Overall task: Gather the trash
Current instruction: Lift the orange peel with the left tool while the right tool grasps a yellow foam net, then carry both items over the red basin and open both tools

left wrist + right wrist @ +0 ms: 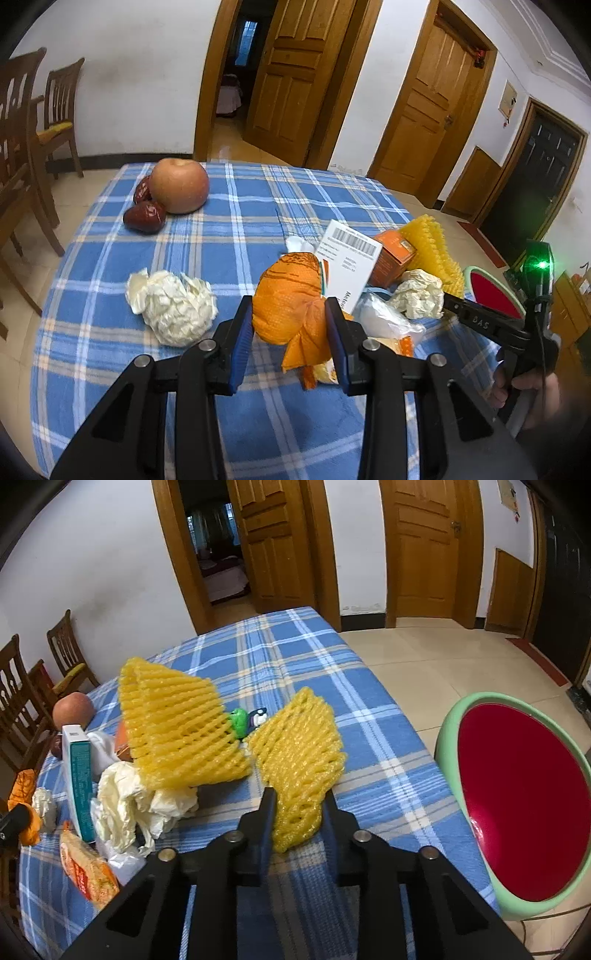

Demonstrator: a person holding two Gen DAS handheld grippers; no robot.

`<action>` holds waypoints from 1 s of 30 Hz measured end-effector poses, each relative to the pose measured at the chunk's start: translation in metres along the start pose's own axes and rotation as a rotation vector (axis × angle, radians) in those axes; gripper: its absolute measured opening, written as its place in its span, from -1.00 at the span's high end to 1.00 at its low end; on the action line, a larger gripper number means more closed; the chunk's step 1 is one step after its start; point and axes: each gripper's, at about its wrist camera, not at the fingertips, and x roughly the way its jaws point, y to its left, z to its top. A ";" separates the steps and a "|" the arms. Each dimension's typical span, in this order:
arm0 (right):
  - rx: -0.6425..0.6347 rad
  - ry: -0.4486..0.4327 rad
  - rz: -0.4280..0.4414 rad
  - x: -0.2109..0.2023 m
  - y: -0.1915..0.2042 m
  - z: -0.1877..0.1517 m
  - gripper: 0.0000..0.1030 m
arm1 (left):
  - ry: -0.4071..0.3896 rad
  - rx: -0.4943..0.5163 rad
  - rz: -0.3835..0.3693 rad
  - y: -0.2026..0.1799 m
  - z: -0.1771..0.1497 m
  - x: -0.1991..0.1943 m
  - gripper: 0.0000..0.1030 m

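Here, the left gripper (290,325) points down at a slant over the blue checked tablecloth (236,206). Its 2 blue pads (242,332) pinch the orange mesh bag (291,295), which sits squeezed between them, just above the cloth.

The right gripper (297,812) also tips down toward the cloth. Its 2 black fingers are pressed in tight on the bottom end of a yellow foam net (299,760); the rest of that net fans up and away from the fingers. A hand (532,395) holds this gripper's handle, at the right edge of the left camera's view.

Next to the orange mesh bag, on its right, lies a heap of trash: a white card with a barcode (349,258), a small orange box (395,258), crumpled white paper (421,299) and a second, bigger yellow foam net (177,727). A ball of white paper (173,306) lies to the left of the bag. Far behind the bag sit an apple (179,190) and 2 red dates (144,218), touching it.

A green bin with a red inside (517,797) stands on the floor just beside the table. Behind the table are white walls, wooden doors (295,74) and wooden chairs (59,107) on a pale tiled floor.
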 end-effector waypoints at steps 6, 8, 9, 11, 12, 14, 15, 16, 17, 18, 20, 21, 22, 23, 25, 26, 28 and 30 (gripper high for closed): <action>0.013 -0.014 0.051 -0.014 -0.004 -0.007 0.59 | 0.024 -0.024 -0.012 -0.008 -0.002 -0.002 0.27; 0.018 -0.027 0.068 -0.022 -0.005 -0.009 0.59 | 0.025 -0.024 -0.025 -0.012 -0.001 -0.004 0.27; 0.019 -0.040 0.077 -0.031 -0.006 -0.011 0.59 | 0.021 -0.019 -0.028 -0.016 -0.001 -0.005 0.27; 0.023 -0.059 0.086 -0.042 -0.008 -0.012 0.59 | 0.013 -0.008 -0.031 -0.023 0.000 -0.008 0.27; 0.029 -0.073 0.093 -0.050 -0.011 -0.014 0.59 | 0.011 -0.005 -0.035 -0.026 0.001 -0.009 0.27; 0.037 -0.091 0.100 -0.062 -0.015 -0.015 0.59 | 0.005 0.004 -0.054 -0.035 0.001 -0.012 0.27; 0.042 -0.105 0.103 -0.071 -0.018 -0.016 0.59 | 0.002 0.009 -0.064 -0.039 0.001 -0.014 0.27; 0.045 -0.115 0.103 -0.077 -0.020 -0.017 0.59 | -0.002 0.017 -0.073 -0.044 0.001 -0.015 0.27; 0.047 -0.123 0.101 -0.082 -0.021 -0.018 0.59 | -0.004 0.024 -0.078 -0.048 0.002 -0.016 0.27; 0.052 -0.133 0.101 -0.089 -0.024 -0.019 0.59 | -0.004 0.031 -0.084 -0.053 0.002 -0.017 0.27; 0.064 -0.153 0.100 -0.101 -0.029 -0.021 0.59 | 0.001 0.043 -0.104 -0.062 0.003 -0.017 0.27; 0.073 -0.163 0.099 -0.108 -0.033 -0.023 0.59 | 0.004 0.047 -0.115 -0.067 0.003 -0.017 0.27; 0.079 -0.169 0.098 -0.112 -0.037 -0.023 0.59 | 0.006 0.053 -0.128 -0.073 0.003 -0.018 0.27; 0.084 -0.174 0.097 -0.116 -0.041 -0.023 0.59 | 0.006 0.060 -0.136 -0.078 0.004 -0.018 0.27; 0.096 -0.188 0.093 -0.124 -0.048 -0.025 0.59 | 0.001 0.081 -0.147 -0.089 0.005 -0.020 0.26; 0.100 -0.194 0.093 -0.125 -0.051 -0.025 0.59 | -0.001 0.089 -0.150 -0.093 0.005 -0.020 0.27; 0.112 -0.209 0.087 -0.132 -0.058 -0.027 0.59 | -0.003 0.109 -0.159 -0.106 0.006 -0.020 0.27; 0.127 -0.221 0.082 -0.138 -0.067 -0.028 0.59 | -0.006 0.127 -0.161 -0.117 0.007 -0.018 0.27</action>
